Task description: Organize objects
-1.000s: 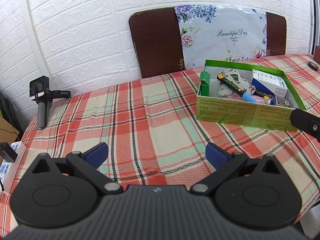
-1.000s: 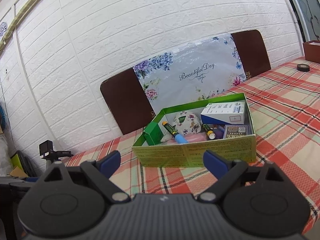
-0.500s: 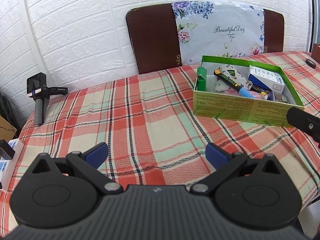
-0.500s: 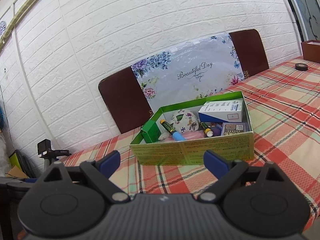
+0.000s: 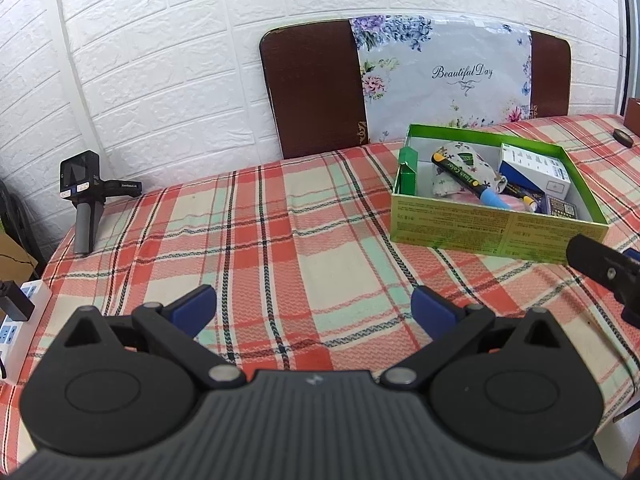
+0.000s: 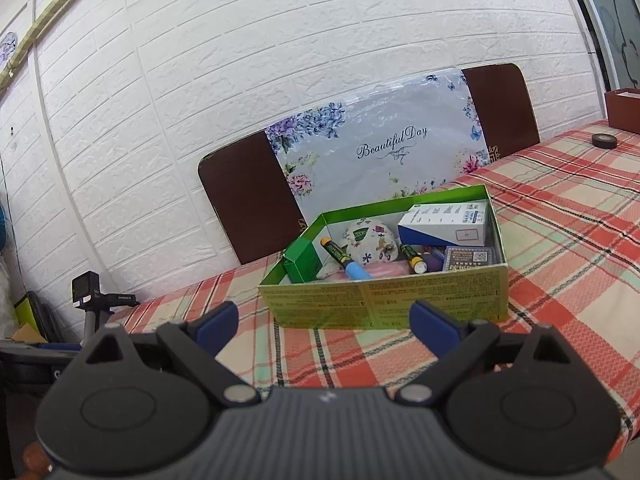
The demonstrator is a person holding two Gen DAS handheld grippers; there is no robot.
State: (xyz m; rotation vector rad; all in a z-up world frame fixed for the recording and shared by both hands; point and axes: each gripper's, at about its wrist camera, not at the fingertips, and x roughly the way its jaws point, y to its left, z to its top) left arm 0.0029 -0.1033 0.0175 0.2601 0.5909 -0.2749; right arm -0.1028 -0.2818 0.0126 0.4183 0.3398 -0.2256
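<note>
A green cardboard box (image 5: 496, 232) (image 6: 384, 300) stands on the plaid tablecloth (image 5: 280, 248). Inside lie a floral fabric pouch (image 5: 460, 168) (image 6: 370, 242), a black-and-yellow marker with a blue cap (image 5: 464, 178) (image 6: 344, 260), a white-and-blue carton (image 5: 536, 170) (image 6: 448, 224), a second marker (image 6: 412, 259) and a patterned card pack (image 6: 468, 259). My left gripper (image 5: 314, 306) hangs open over bare cloth, left of the box. My right gripper (image 6: 324, 320) is open just in front of the box's near wall, holding nothing; part of it shows at the left wrist view's right edge (image 5: 604, 272).
A small black camera on a grey handle (image 5: 86, 204) (image 6: 94, 300) stands at the table's left end. A white power strip (image 5: 16, 324) lies off the left edge. A brown board with a floral sheet (image 5: 420, 80) leans on the brick wall. A black tape roll (image 6: 604, 140) and a brown box (image 6: 624, 110) sit far right.
Both grippers have pulled back slightly and tilted, so the box sits a little lower and farther in each view. Both stay open; nothing on the table has moved.
</note>
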